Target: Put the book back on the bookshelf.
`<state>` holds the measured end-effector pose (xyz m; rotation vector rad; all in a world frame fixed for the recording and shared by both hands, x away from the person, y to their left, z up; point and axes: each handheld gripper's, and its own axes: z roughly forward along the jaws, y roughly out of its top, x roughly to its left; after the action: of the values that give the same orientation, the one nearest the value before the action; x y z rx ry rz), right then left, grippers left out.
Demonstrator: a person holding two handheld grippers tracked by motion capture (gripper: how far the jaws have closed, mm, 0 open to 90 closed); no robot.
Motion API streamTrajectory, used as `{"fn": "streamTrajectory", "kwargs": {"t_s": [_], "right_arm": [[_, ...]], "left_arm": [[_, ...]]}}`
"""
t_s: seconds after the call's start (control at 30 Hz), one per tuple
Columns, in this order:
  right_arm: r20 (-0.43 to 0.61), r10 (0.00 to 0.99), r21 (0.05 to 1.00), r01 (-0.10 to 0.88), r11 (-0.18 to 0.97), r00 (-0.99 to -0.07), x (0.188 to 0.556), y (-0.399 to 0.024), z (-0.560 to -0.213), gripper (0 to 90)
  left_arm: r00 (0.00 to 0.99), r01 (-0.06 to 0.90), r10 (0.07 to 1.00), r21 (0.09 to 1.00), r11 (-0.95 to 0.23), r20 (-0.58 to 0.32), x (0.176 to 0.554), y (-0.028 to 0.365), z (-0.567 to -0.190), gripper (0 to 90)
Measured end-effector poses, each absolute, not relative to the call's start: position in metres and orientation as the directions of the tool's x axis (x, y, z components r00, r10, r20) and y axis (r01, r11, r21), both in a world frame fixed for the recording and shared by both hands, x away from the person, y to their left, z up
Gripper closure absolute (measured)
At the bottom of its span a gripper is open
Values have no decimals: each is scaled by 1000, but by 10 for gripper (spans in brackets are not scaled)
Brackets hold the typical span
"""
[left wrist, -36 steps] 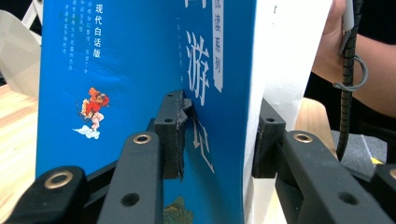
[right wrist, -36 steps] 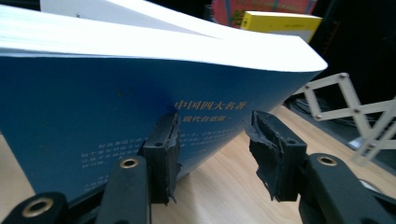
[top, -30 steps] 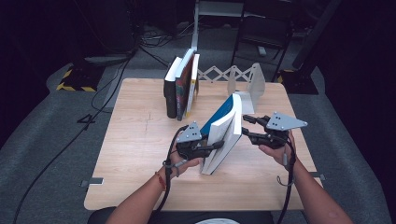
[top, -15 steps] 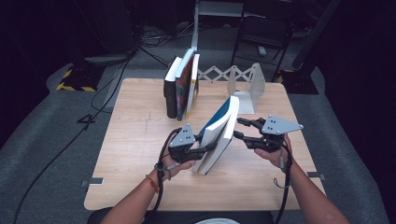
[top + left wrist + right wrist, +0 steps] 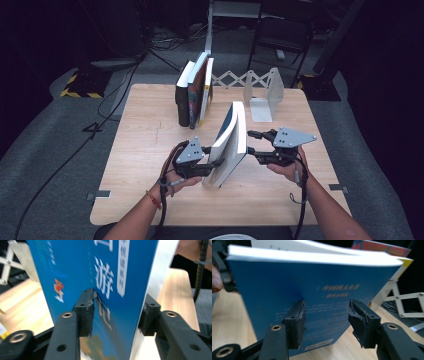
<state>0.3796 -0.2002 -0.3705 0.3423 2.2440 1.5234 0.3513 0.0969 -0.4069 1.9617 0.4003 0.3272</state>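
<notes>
A blue paperback book (image 5: 231, 145) stands tilted at the table's middle. My left gripper (image 5: 212, 165) reaches in from its left, low down. In the left gripper view the book's cover (image 5: 100, 277) passes between the jaws of that gripper (image 5: 116, 312), one pad by the front cover, the other by the white page edge. These jaws have just been opening, with the book still between them. My right gripper (image 5: 252, 142) sits at the book's right face. In the right gripper view this gripper (image 5: 327, 315) points at the back cover (image 5: 287, 287). Its jaws have also just been opening and hold nothing.
Three books (image 5: 195, 95) lean together at the wooden table's (image 5: 140, 150) back. To their right are a white bookend (image 5: 265, 95) and a folding lattice rack (image 5: 232, 79). Cables and stand legs lie on the dark floor beyond.
The book and both grippers have shifted a little to the left across the table. The left jaws stand wider around the book than before.
</notes>
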Motion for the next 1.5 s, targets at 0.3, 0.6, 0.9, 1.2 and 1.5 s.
{"fn": "streamTrajectory", "kwargs": {"t_s": [0.3, 0.6, 0.9, 1.2, 1.5], "right_arm": [[-189, 385, 920, -26, 390, -903, 375, -192, -376, 475], [-184, 366, 916, -24, 402, -912, 373, -177, -381, 459], [-168, 378, 920, -8, 391, -910, 377, -170, -384, 428], [-171, 406, 923, -2, 384, -898, 379, -164, -388, 417], [-179, 435, 907, 23, 420, -883, 383, -183, -398, 363]], "left_arm": [[926, 141, 374, 865, -482, 57, 332, 93, -420, 388], [864, 235, 503, 878, -417, 8, 324, 72, -428, 155], [757, 298, 653, 883, -364, 13, 329, 55, -436, 137], [673, 301, 739, 917, -260, -11, 334, 55, -446, 281], [682, 266, 730, 920, -289, 32, 331, 66, -443, 400]]}}
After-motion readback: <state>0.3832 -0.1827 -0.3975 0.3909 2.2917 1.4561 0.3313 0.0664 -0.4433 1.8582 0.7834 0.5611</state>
